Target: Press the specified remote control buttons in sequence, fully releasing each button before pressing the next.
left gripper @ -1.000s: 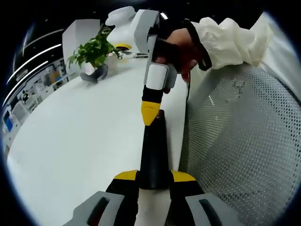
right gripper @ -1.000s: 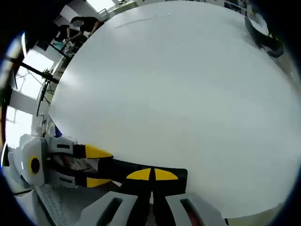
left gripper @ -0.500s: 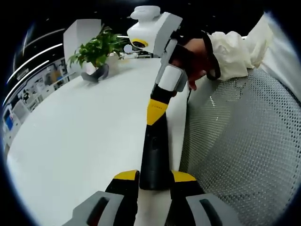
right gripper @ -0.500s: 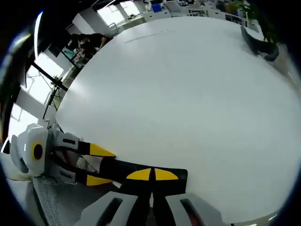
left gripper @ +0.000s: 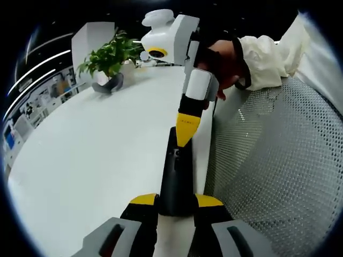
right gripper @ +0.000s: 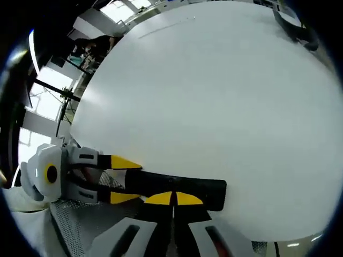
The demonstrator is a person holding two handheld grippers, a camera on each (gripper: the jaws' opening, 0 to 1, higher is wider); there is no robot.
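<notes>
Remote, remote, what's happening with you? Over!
Left gripper shut on remote, holding its end. Right gripper shut, tip down on remote's buttons. White table underneath, nothing in the way.

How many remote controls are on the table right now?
1. The black remote control lies at the white table's near edge, its near end clamped by the left hand-held gripper, while the right hand-held gripper's closed yellow tips sit over its far end. Others may lie out of view.

Remote (left gripper: 176,179) on table (left gripper: 96,155), plant (left gripper: 107,59) behind
</notes>
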